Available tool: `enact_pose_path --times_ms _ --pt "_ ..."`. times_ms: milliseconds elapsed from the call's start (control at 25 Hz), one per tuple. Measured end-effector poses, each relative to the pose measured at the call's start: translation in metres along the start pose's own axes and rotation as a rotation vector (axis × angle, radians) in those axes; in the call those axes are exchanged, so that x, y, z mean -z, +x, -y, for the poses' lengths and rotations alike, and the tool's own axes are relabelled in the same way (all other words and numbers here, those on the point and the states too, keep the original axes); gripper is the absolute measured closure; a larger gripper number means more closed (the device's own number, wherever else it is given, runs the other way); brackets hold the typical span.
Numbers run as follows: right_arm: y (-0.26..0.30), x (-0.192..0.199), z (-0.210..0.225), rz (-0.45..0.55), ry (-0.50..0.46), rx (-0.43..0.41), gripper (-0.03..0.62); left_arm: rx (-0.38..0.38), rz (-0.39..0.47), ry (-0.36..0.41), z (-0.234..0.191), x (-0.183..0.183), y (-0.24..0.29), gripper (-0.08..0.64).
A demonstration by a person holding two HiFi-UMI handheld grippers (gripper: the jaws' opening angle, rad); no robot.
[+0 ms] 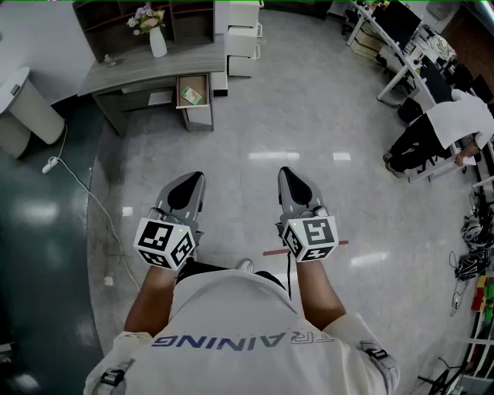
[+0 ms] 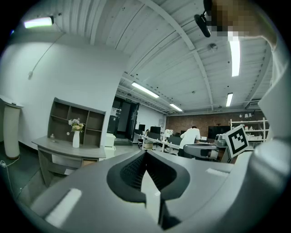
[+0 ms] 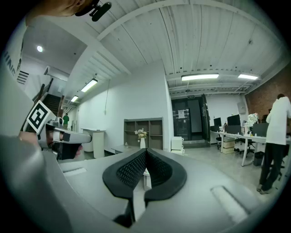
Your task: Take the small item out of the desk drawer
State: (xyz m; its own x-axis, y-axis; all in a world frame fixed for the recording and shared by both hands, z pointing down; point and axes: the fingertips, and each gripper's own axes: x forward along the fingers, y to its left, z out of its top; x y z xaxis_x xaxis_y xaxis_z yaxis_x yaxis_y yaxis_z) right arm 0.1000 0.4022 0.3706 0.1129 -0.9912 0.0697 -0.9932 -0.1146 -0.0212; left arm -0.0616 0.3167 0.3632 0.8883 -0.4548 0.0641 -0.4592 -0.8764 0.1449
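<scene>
A grey desk (image 1: 147, 68) stands far ahead across the floor, and its drawer (image 1: 194, 99) is pulled open. A small green-and-white item (image 1: 191, 96) lies inside it. My left gripper (image 1: 191, 181) and right gripper (image 1: 288, 176) are held level side by side in front of the person, well short of the desk. Both are shut with nothing between the jaws. In the left gripper view the desk (image 2: 68, 152) with a white vase (image 2: 76, 139) shows beyond the closed left gripper (image 2: 145, 153). The right gripper view has the vase (image 3: 142, 142) just over the closed right gripper (image 3: 146, 152).
White cabinets (image 1: 243, 38) stand right of the desk, and a shelf unit (image 1: 139, 19) behind it. A white cylinder-shaped stand (image 1: 31, 108) and a power strip with cable (image 1: 51, 164) lie at the left. A person in a white shirt (image 1: 455, 123) bends over office desks at the right.
</scene>
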Motion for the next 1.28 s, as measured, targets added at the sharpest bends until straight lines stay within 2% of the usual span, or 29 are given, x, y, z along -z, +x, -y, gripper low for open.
enact_pose_path --times_ms 560,640,800,880,1080,1280 --pt "-0.005 0.004 0.011 -0.013 -0.022 -0.037 0.578 -0.023 -0.015 0.0 0.017 0.008 0.006 0.558" --pt "-0.005 0.004 0.017 -0.009 -0.028 -0.024 0.578 -0.026 -0.015 0.005 0.02 0.007 0.009 0.558" --pt "-0.011 0.002 0.035 0.016 -0.088 0.057 0.578 -0.039 -0.018 0.013 0.025 0.008 0.013 0.558" --pt "-0.008 0.007 0.04 0.01 -0.084 0.057 0.578 -0.046 -0.027 0.015 0.027 0.01 0.014 0.558" --pt "0.015 0.021 0.038 -0.028 -0.05 0.031 0.578 -0.071 -0.067 0.013 0.01 0.017 0.019 0.557" --pt "0.055 0.02 0.04 -0.062 -0.054 0.011 0.578 -0.073 -0.066 0.0 -0.021 0.011 0.047 0.557"
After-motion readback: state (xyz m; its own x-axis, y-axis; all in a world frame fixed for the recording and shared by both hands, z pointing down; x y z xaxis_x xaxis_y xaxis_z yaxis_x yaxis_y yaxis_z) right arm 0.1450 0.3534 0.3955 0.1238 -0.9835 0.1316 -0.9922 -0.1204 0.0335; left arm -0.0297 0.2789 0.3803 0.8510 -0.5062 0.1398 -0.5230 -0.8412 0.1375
